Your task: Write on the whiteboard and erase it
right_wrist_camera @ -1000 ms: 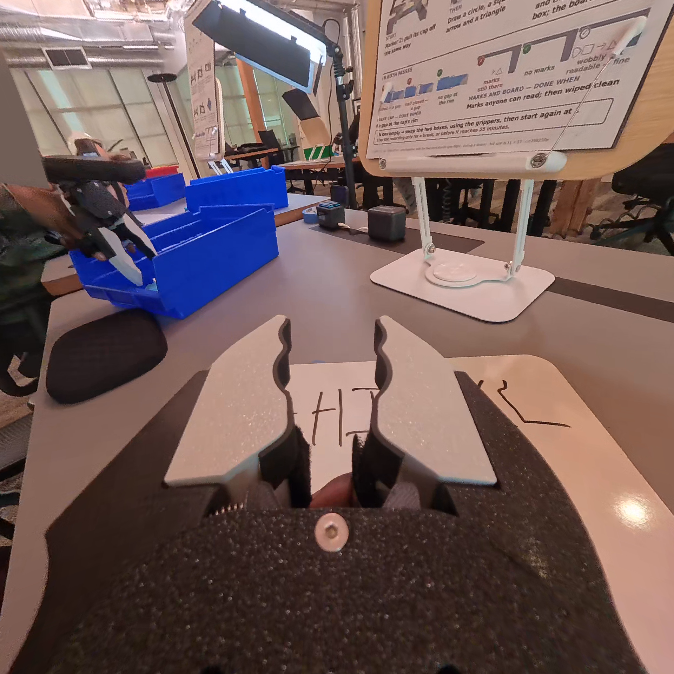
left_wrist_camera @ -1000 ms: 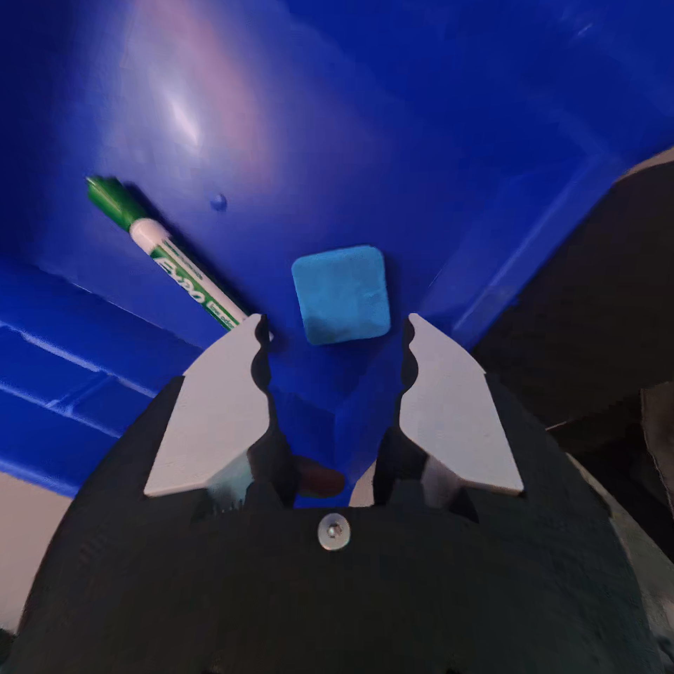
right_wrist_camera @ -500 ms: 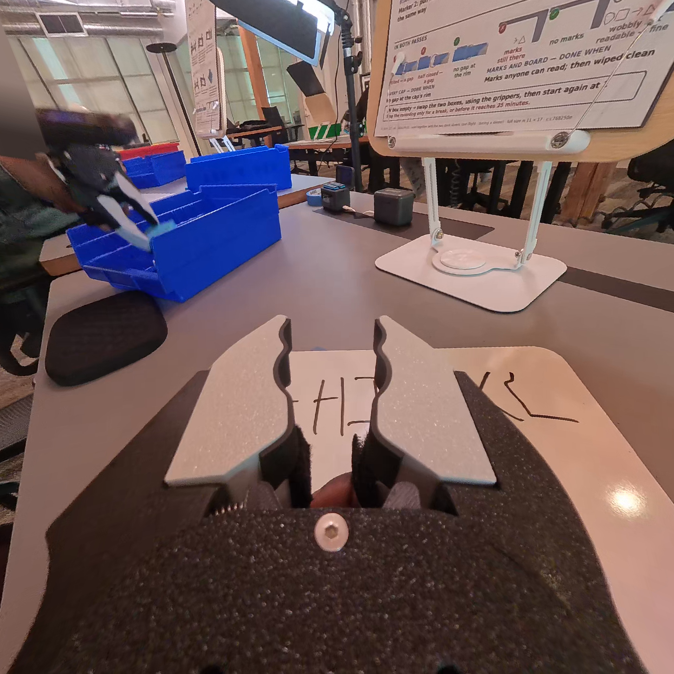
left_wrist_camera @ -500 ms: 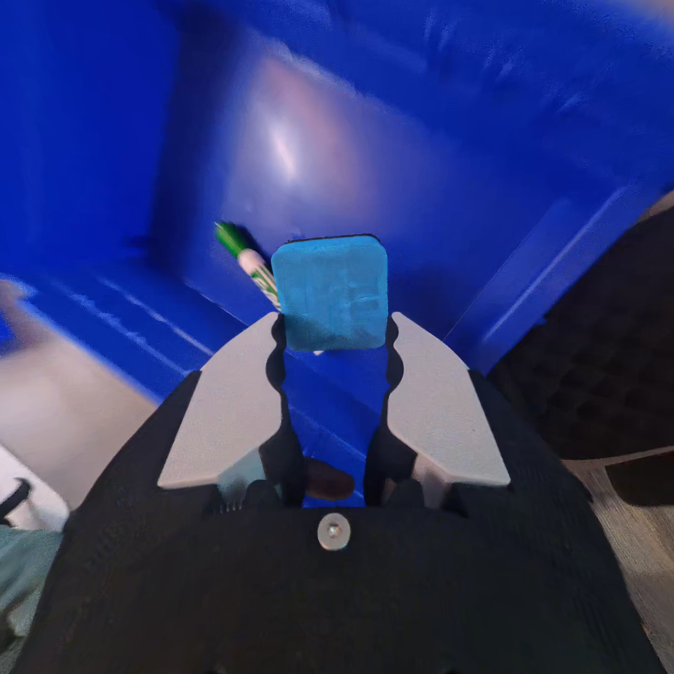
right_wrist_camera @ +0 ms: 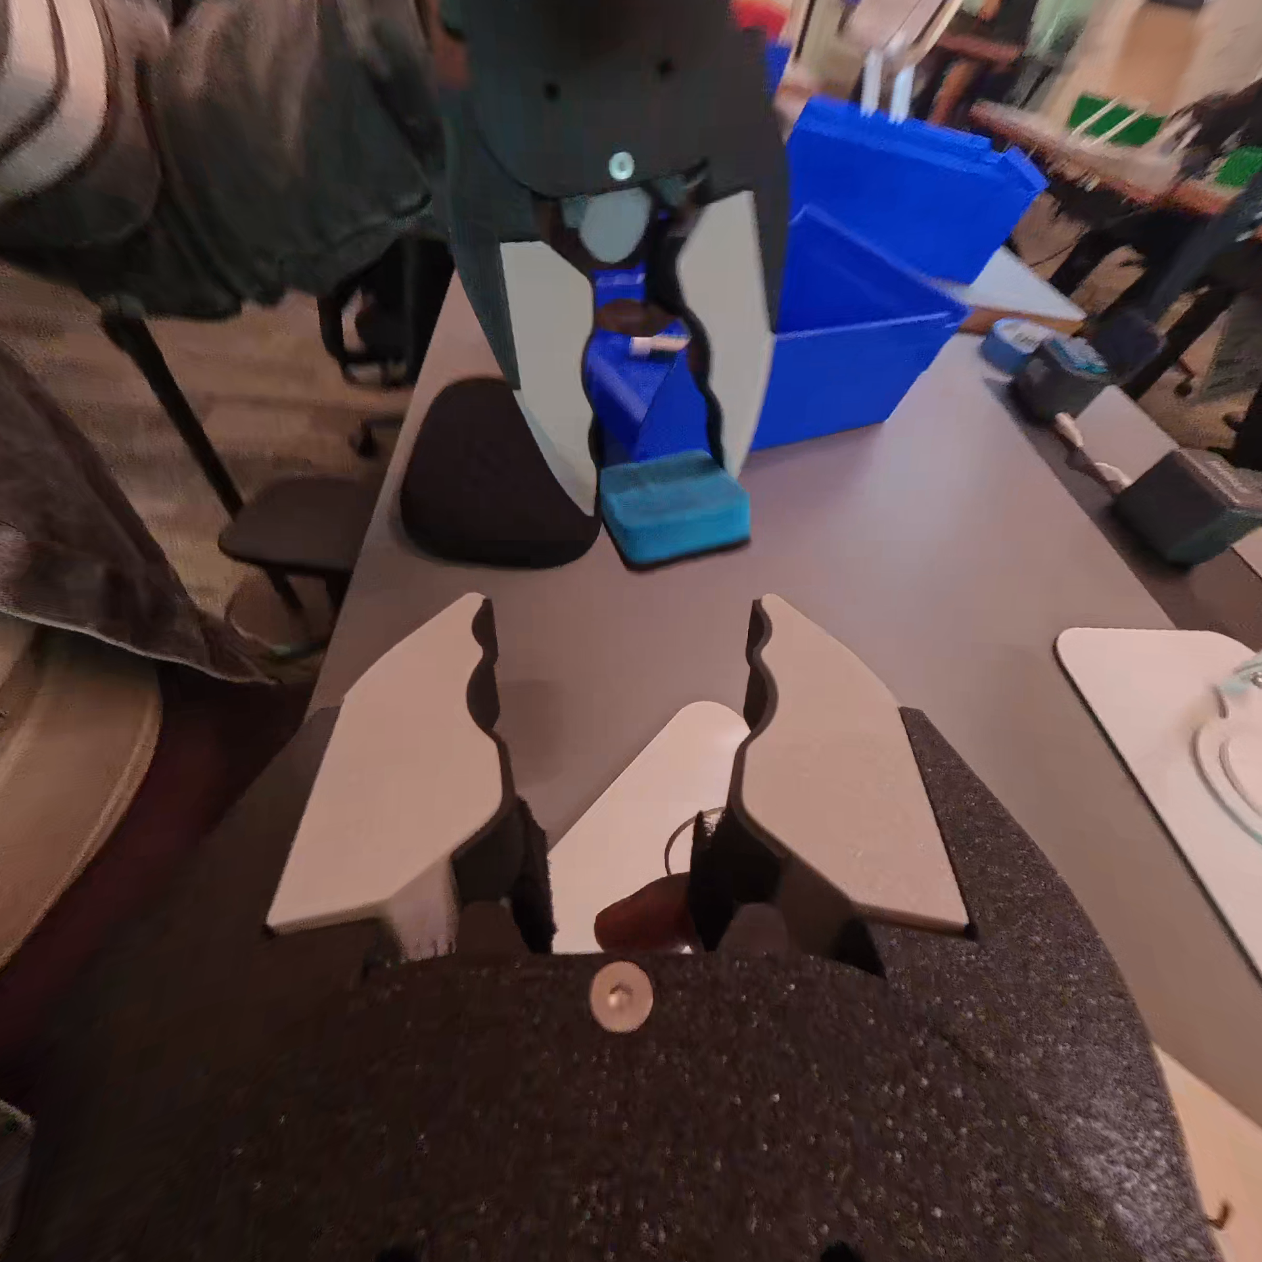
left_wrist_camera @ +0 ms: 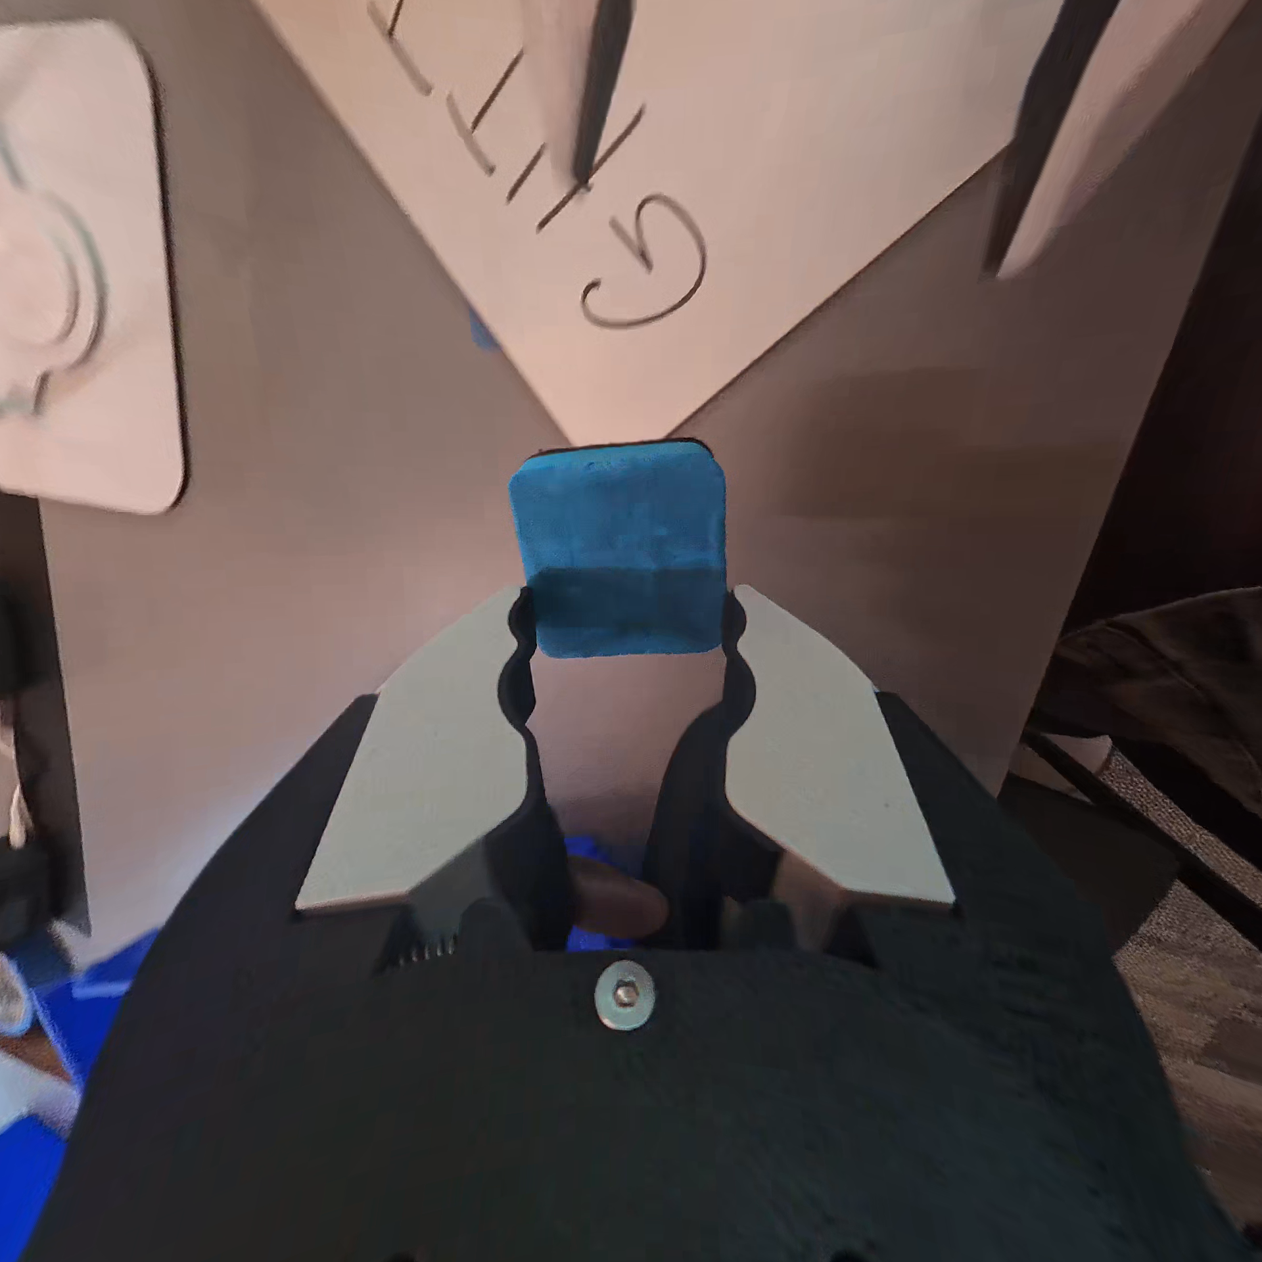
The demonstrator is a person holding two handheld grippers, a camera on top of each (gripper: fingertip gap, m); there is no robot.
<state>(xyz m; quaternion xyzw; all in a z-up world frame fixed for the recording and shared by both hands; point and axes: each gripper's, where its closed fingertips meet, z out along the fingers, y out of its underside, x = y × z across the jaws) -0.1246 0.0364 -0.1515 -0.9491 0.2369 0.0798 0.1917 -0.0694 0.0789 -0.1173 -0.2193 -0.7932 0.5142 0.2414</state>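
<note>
My left gripper (left_wrist_camera: 625,601) is shut on a blue square eraser (left_wrist_camera: 618,539), with both pads pressed on its sides. It holds the eraser over the grey table (left_wrist_camera: 307,478), just short of the near corner of the whiteboard (left_wrist_camera: 785,171), which bears black marker strokes. The right wrist view shows the left gripper (right_wrist_camera: 661,488) pointing down with the eraser (right_wrist_camera: 672,509) at its tips. My right gripper (right_wrist_camera: 621,614) is open and empty above the whiteboard corner (right_wrist_camera: 649,785). Its fingers (left_wrist_camera: 1052,136) show blurred over the board in the left wrist view.
A blue bin (right_wrist_camera: 853,369) stands behind the left gripper. A black pad (right_wrist_camera: 478,478) lies at the table's left edge. A white stand base (right_wrist_camera: 1161,717) sits at the right and shows in the left wrist view (left_wrist_camera: 82,273). Small dark boxes (right_wrist_camera: 1188,505) sit at the far right. My right fingertips sit around 9 centimetres from my left ones.
My left gripper closed on the eraser in the blue bin, lifted it out and carried it over the table to the whiteboard. My right gripper opened wider and swung left to face it.
</note>
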